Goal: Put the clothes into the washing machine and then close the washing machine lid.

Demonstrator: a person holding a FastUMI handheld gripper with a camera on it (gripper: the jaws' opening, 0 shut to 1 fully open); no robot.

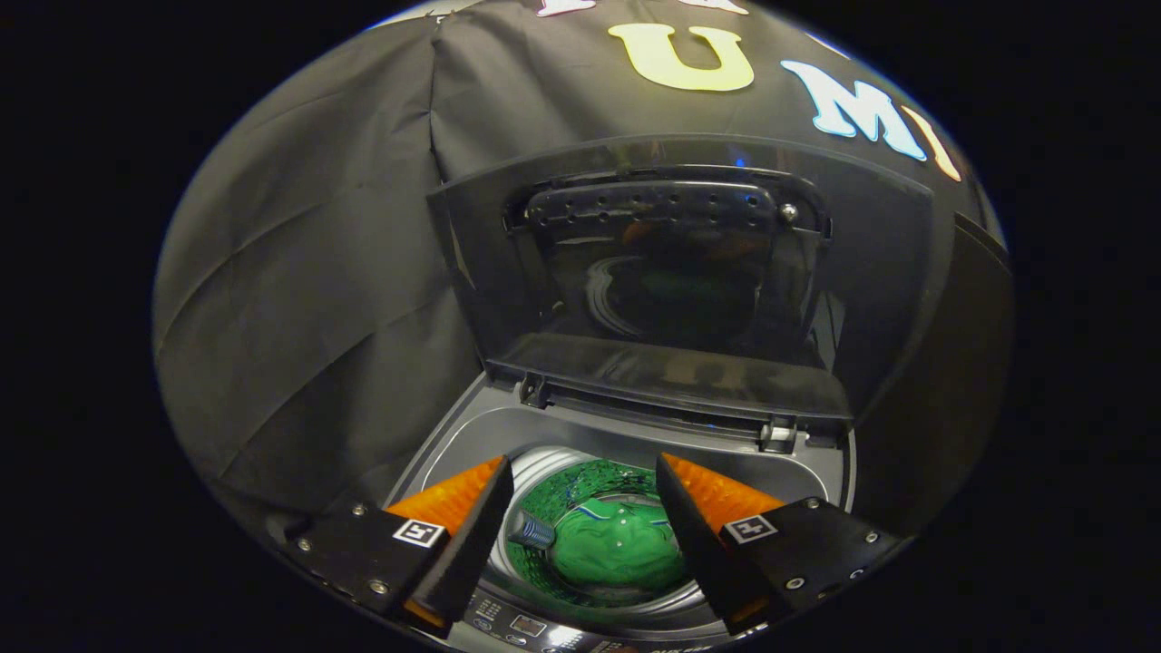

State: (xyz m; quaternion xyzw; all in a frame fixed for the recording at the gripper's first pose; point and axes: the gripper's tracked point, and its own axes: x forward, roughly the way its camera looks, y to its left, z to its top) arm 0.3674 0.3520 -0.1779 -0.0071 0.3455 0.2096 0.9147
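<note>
Gripper view: green clothes [617, 549] lying bunched in the bottom of the drum [544, 472], seen between the two fingers of the tongs [580, 535] and below them. Soft, crumpled knit-looking fabric, with pale trim lines and a few small light dots that could be buttons. Beside the bundle, toward the drum's left wall, a short ribbed grey-blue cylinder [531, 531], purpose unclear. Drum wall shiny perforated metal, tinted green by reflection.

Tongs spread wide, holding nothing, hovering over the mouth of the washing machine [453, 426] near its front edge; wedge-shaped fingers with ribbed faces, each on a dark block carrying a small square marker.

Judged by this: loading step looks finished, closing step in hand but not yet begun. Lid [680, 263] standing upright at the back edge of the machine, hinged there, dark translucent plastic, glossy, mirroring the drum and the green bundle; a perforated moulded panel set across its upper inner face. Next move likely calls for lifting the tongs clear of the opening, reaching to the lid's top edge, hooking or pushing it forward, and easing it down without slamming. Smooth plastic could slip off a finger.

Around the opening, a smooth grey plastic collar; control panel [526, 626] along the front edge.
</note>
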